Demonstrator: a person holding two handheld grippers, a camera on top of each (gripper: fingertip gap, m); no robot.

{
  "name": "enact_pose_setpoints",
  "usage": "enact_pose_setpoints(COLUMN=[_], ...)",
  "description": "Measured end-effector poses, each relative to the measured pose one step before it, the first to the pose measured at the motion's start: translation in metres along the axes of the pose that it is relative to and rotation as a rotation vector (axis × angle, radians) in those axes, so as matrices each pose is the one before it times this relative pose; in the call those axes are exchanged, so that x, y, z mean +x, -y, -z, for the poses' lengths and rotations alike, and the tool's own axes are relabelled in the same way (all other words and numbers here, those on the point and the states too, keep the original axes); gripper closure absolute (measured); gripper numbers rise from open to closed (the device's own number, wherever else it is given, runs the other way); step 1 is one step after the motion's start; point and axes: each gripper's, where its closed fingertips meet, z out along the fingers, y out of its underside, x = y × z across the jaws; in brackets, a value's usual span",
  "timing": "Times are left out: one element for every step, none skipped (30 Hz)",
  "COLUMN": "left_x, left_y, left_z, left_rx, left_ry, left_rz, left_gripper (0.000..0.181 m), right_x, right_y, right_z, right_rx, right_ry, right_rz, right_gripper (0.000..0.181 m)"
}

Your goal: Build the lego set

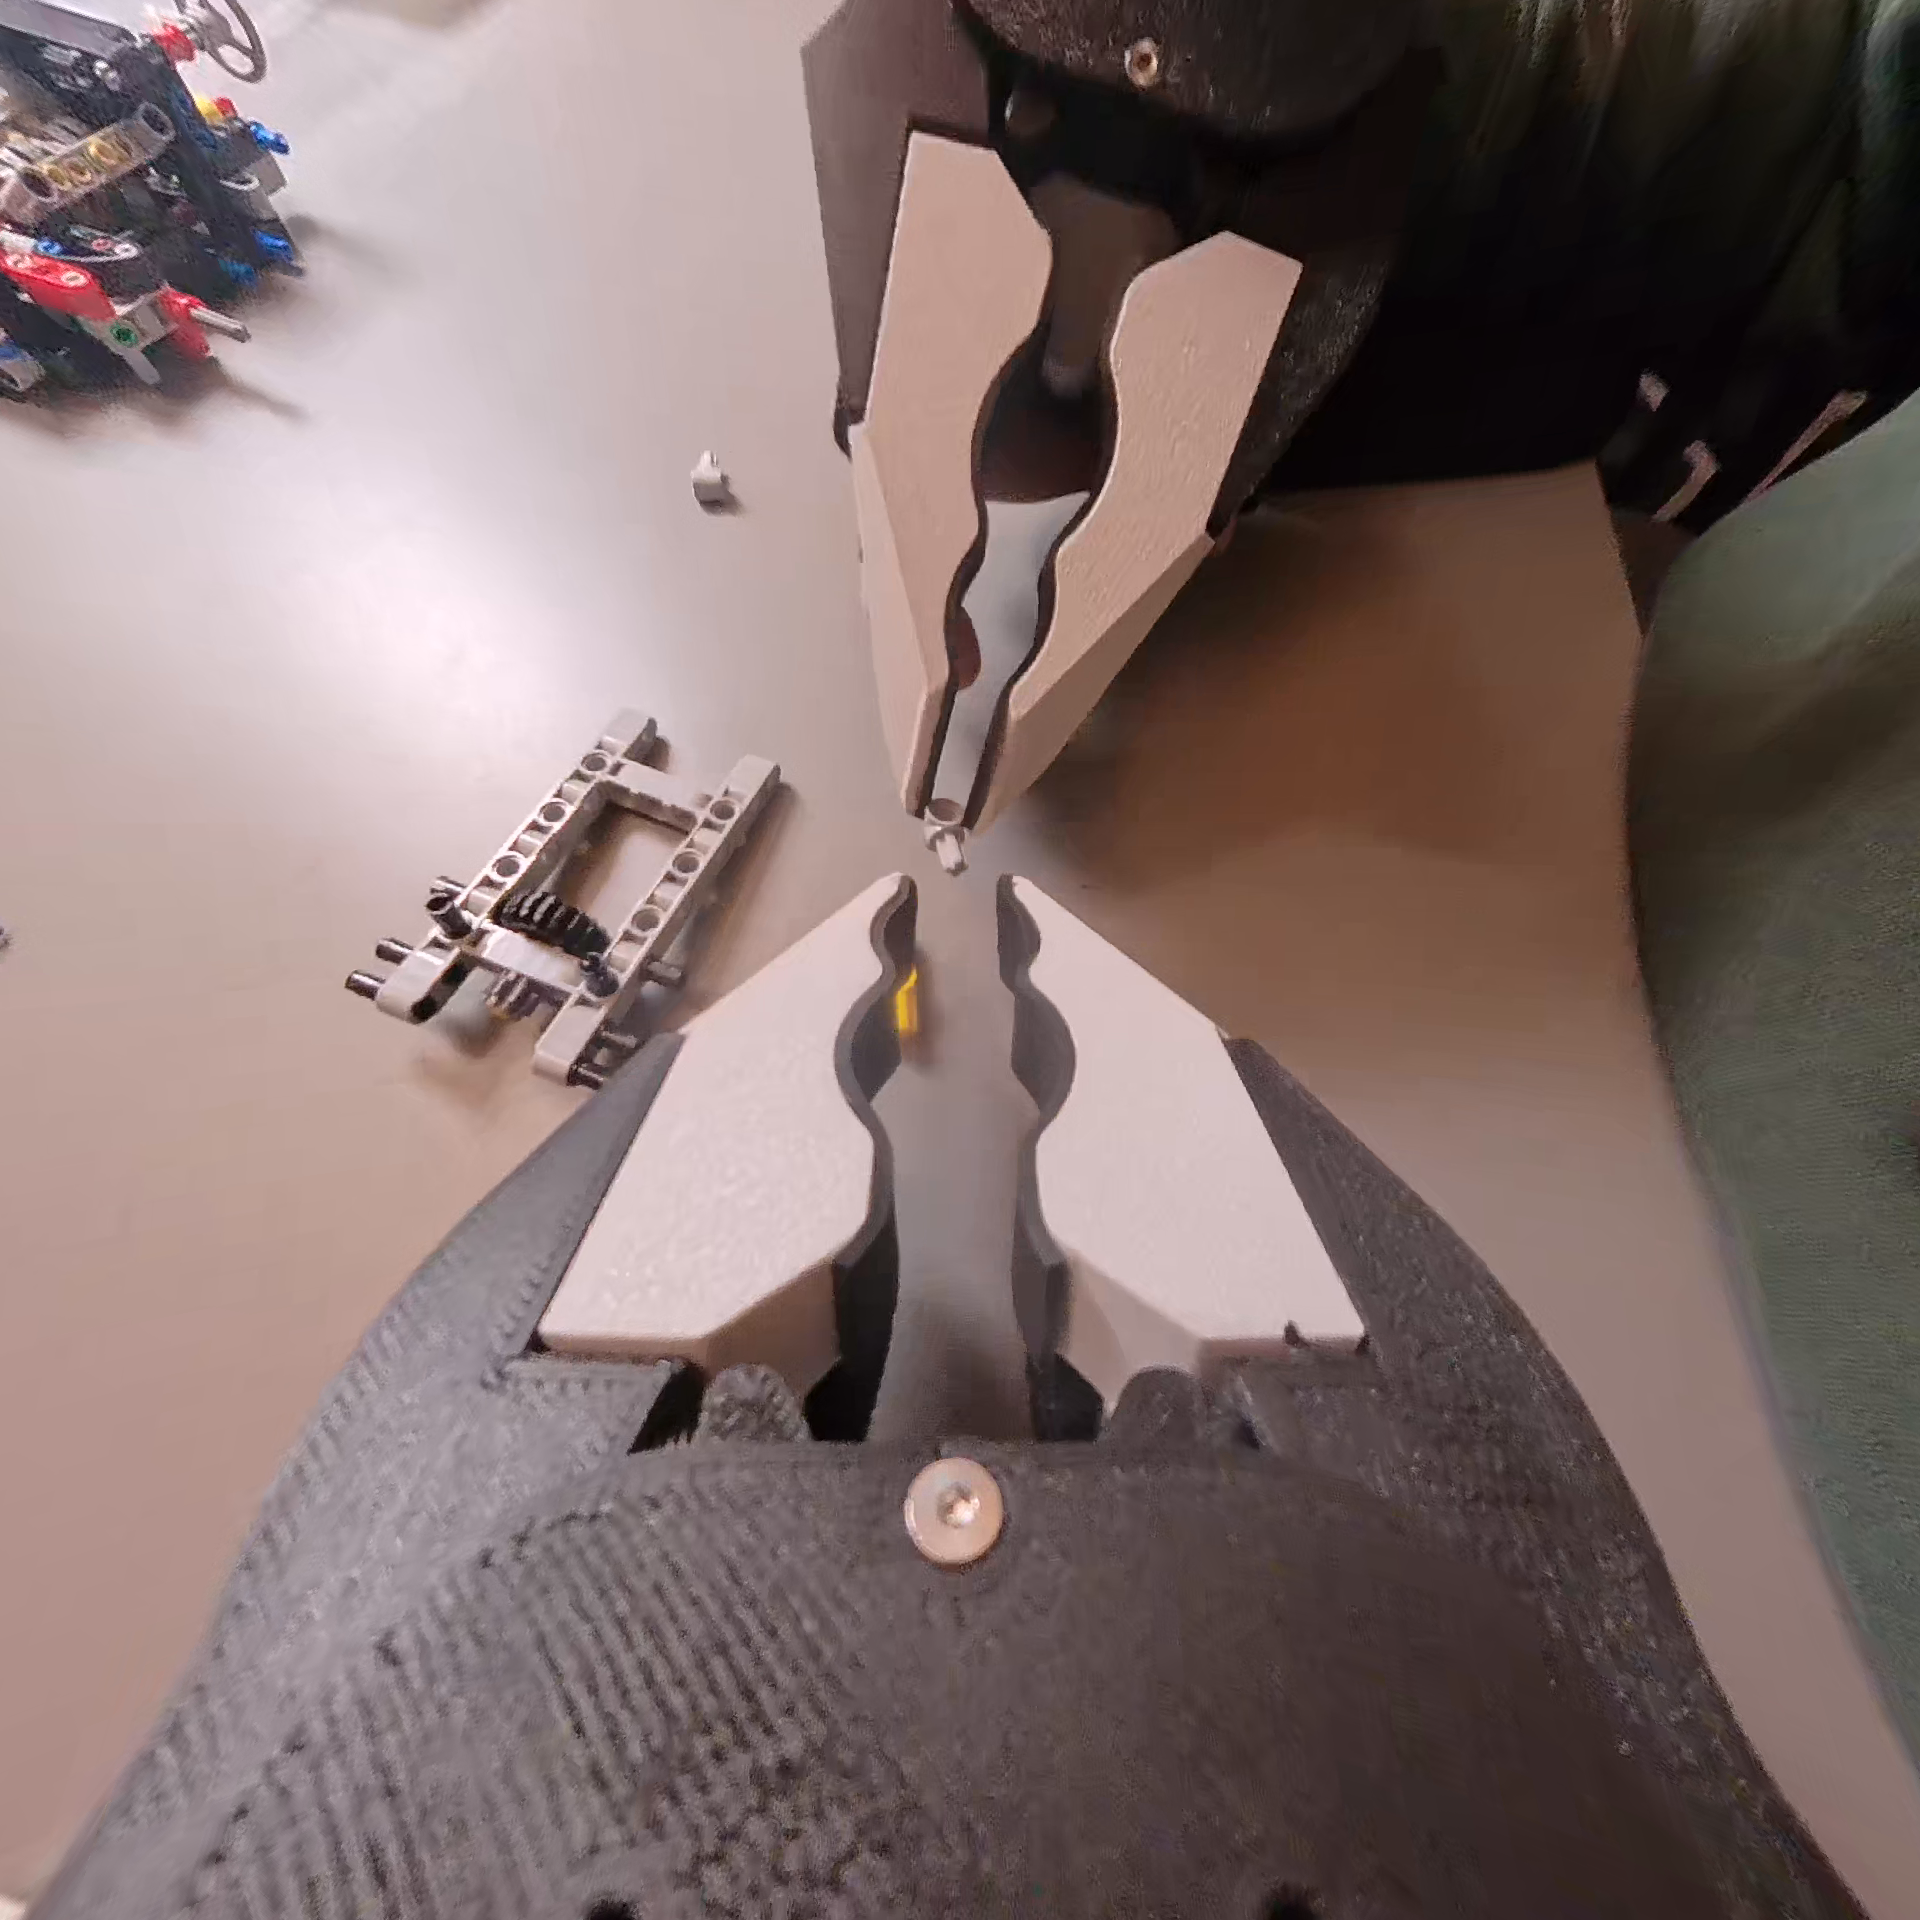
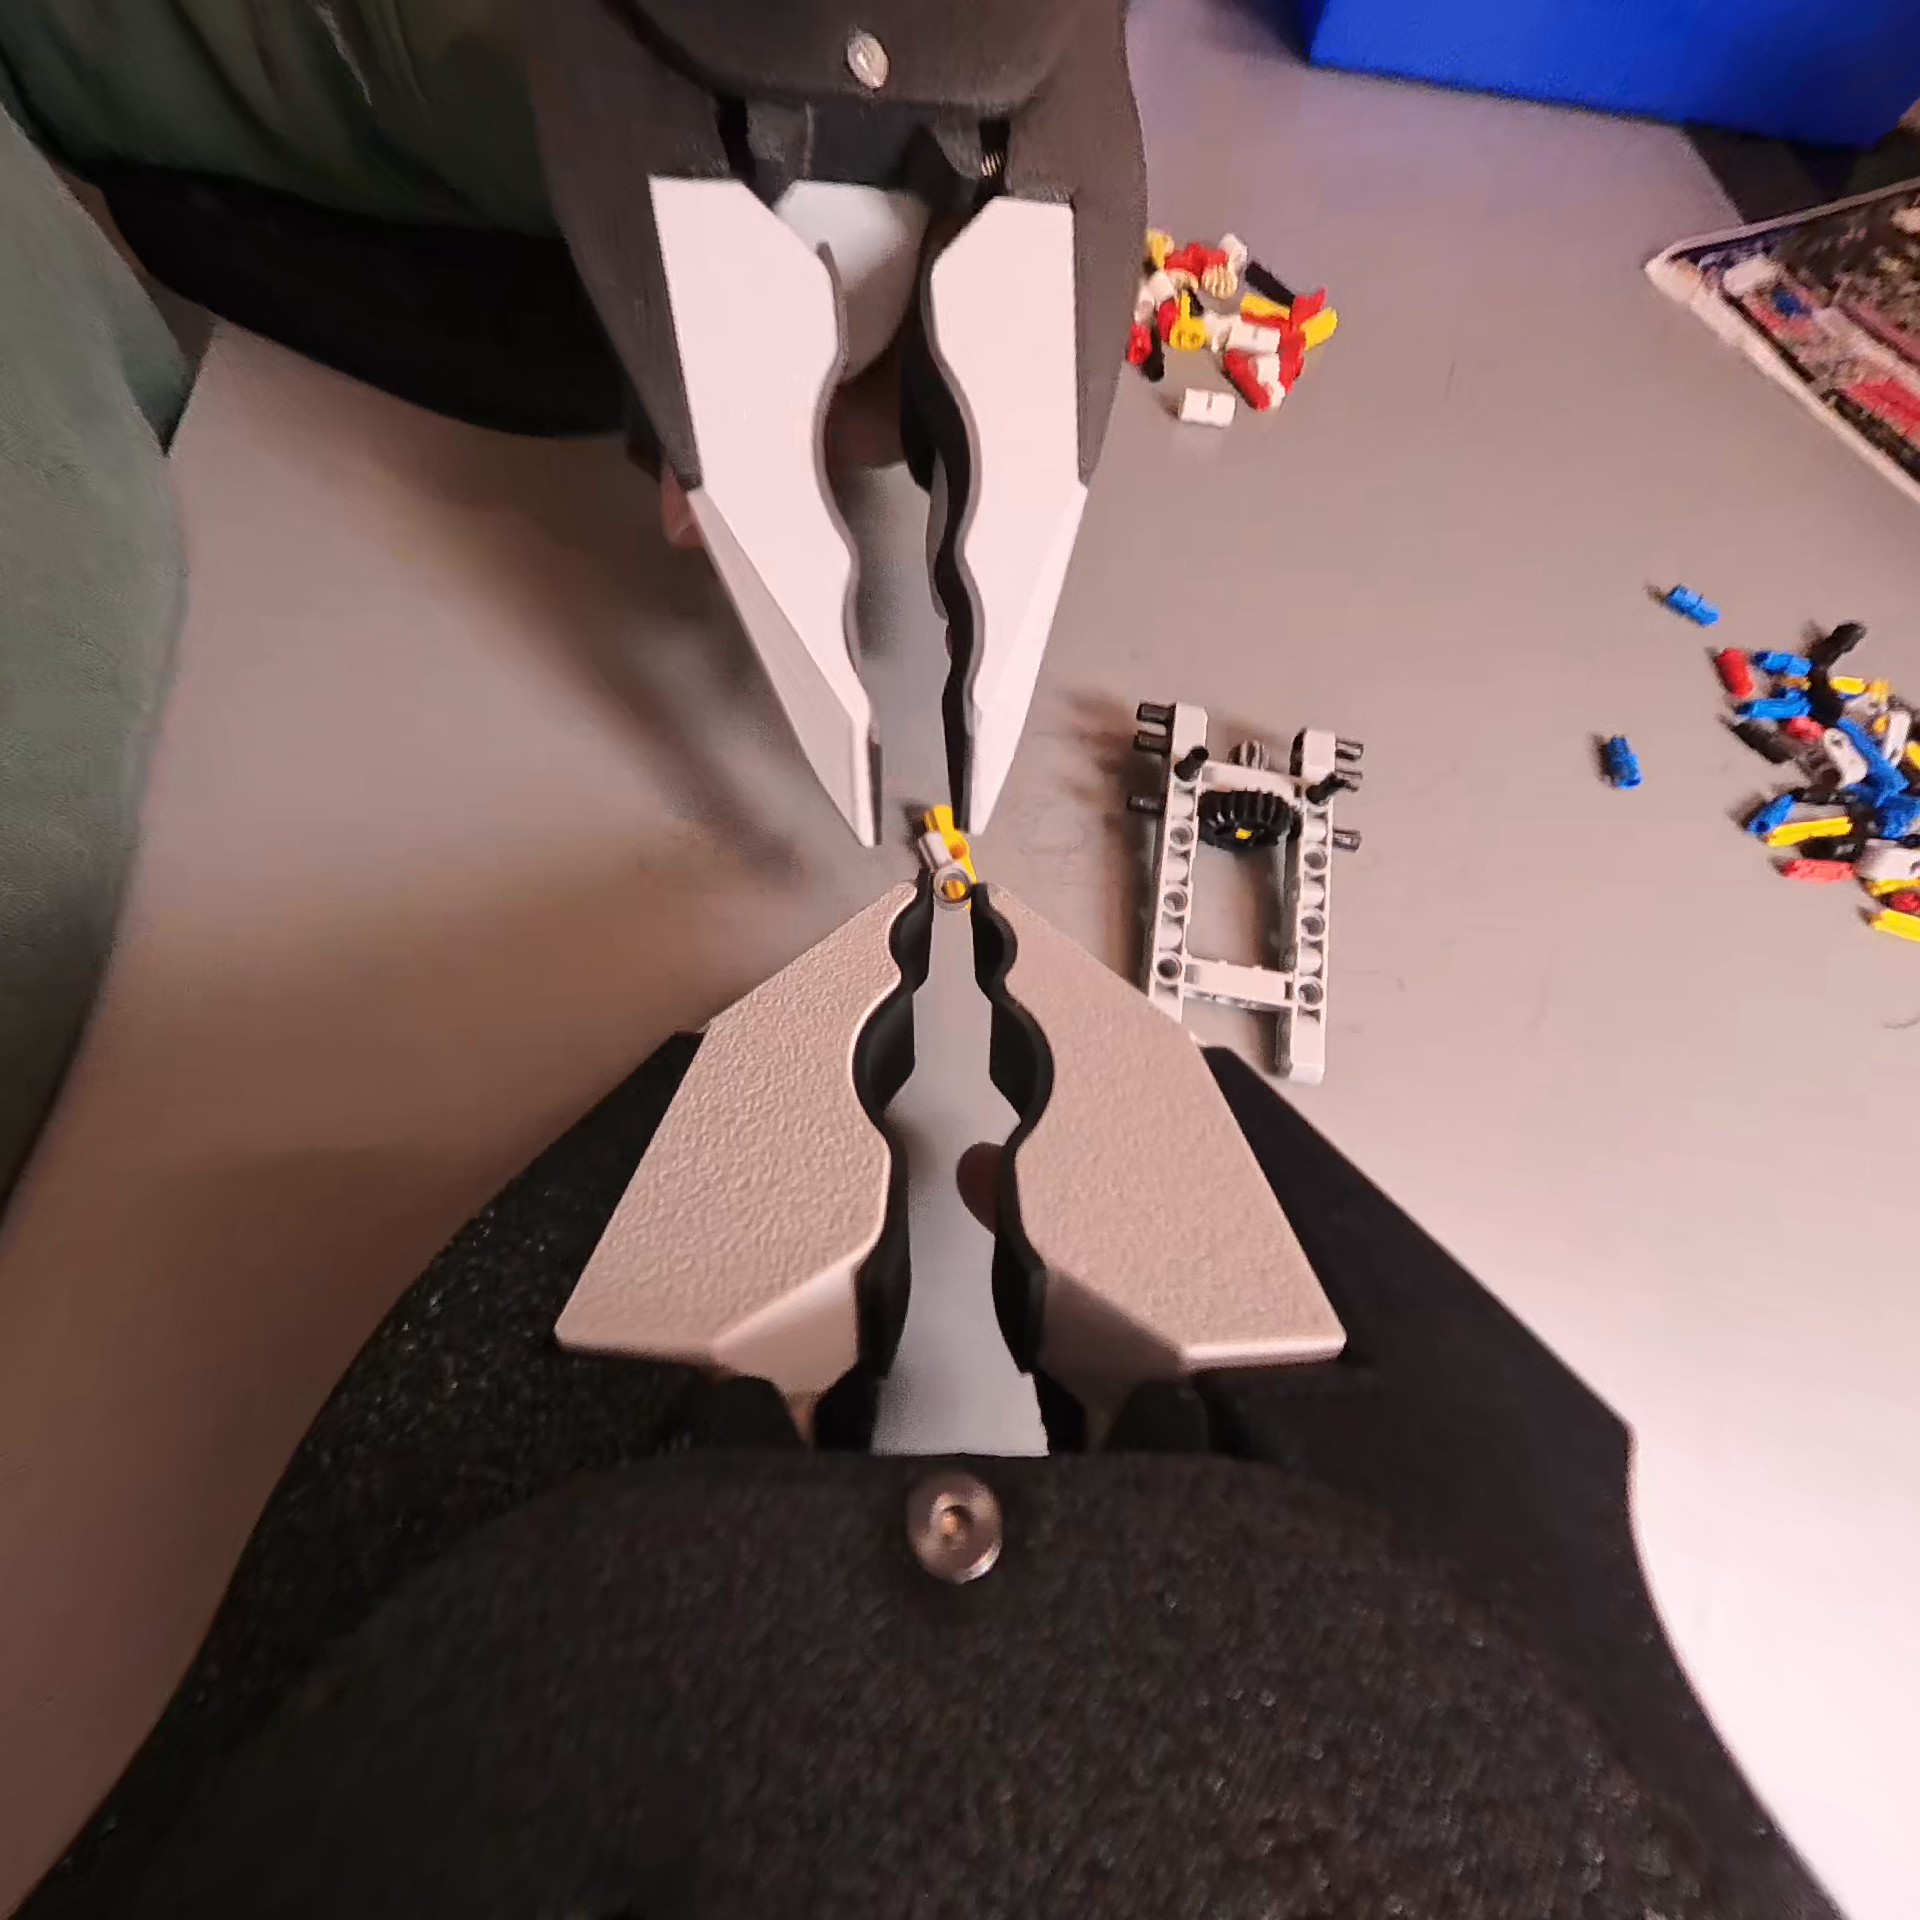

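Above the tabletop (image 2: 1455, 540), the right hand-held gripper (image 2: 951, 891) pinches a small grey connector (image 2: 950, 886); the left hand-held gripper (image 2: 920, 826) grips a yellow piece (image 2: 943, 826). Keep both aligned, pressing gently. Grey frame (image 2: 1242, 883) waits nearby.

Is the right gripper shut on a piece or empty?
Shut on a piece: the right gripper pinches a small grey connector between its tips, facing the left gripper, which holds a yellow piece.

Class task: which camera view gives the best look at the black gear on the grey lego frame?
The right wrist view: the black gear faces the camera, teeth and yellow centre visible, within the grey lego frame. The left wrist view shows the gear only edge-on, as a dark toothed strip.
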Motion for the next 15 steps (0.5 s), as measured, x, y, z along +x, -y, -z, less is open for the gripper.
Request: enact_pose_setpoints(left_x=[-0.00052, -0.00029, 0.00070, 0.00115, 0.00060, 0.00045, 0.00027, -0.00003, 0.00014, 0.00001, -0.00004, 0.00035, 0.00041, 0.00018, 0.00060], left_y=[0.00161, 0.00151, 0.00297, 0.00361, 0.00268, 0.00093, -0.00006, 0.00005, 0.00006, 0.00015, 0.00075, 0.00137, 0.00162, 0.00178, 0.00168], left_z=[0.00022, 0.00035, 0.00073, 0.00094, 0.00057, 0.00019, -0.00008, -0.00015, 0.00006, 0.00022, 0.00044, 0.00071, 0.00106, 0.00102, 0.00107], left_rx=[0.0114, 0.0108, 0.0179, 0.0205, 0.0130, 0.0037, -0.0015, 0.0004, 0.0003, 0.0004, 0.0060, 0.0105, 0.0126, 0.0153, 0.0139], left_ry=[0.0007, 0.0025, -0.0010, -0.0032, -0.0016, -0.0011, 0.0006, 0.0034, 0.0015, -0.0009, -0.0026, -0.0076, -0.0108, -0.0102, -0.0132], left_rz=[0.0063, -0.0004, -0.0033, -0.0012, 0.0022, 0.0000, -0.0049, -0.0056, -0.0032, 0.0000, 0.0025, 0.0073, 0.0116, 0.0123, 0.0111], left_gripper=[0.169, 0.170, 0.172, 0.174, 0.176, 0.176, 0.177, 0.177, 0.178, 0.178, 0.178, 0.178, 0.179, 0.179, 0.179], right_x=[-0.00095, -0.00061, -0.00096, -0.00049, 0.00053, 0.00006, -0.00023, 0.00028, -0.00008, -0.00035, 0.00004, -0.00008, -0.00026, 0.00025, -0.00021], right_y=[0.00301, 0.00313, 0.00235, 0.00127, 0.00083, 0.00066, 0.00036, 0.00037, 0.00030, 0.00068, 0.00122, 0.00152, 0.00184, 0.00163, 0.00151], right_z=[0.00065, 0.00064, 0.00060, 0.00044, 0.00035, 0.00029, 0.00038, 0.00023, 0.00037, 0.00040, 0.00068, 0.00074, 0.00100, 0.00086, 0.00096], right_rx=[0.0158, 0.0158, 0.0112, 0.0053, 0.0041, 0.0031, 0.0021, 0.0027, 0.0025, 0.0052, 0.0089, 0.0120, 0.0156, 0.0163, 0.0154], right_ry=[0.0001, -0.0013, 0.0020, -0.0002, -0.0056, -0.0022, 0.0001, -0.0023, -0.0002, 0.0011, -0.0013, 0.0000, 0.0021, -0.0001, 0.0037], right_rz=[0.0086, 0.0054, 0.0028, 0.0021, 0.0033, 0.0027, 0.0008, 0.0016, 0.0031, 0.0028, 0.0031, 0.0047, 0.0034, 0.0011, 0.0010], right_gripper=[0.175, 0.175, 0.175, 0.175, 0.175, 0.175, 0.175, 0.176, 0.176, 0.176, 0.176, 0.176, 0.175, 0.175, 0.175])
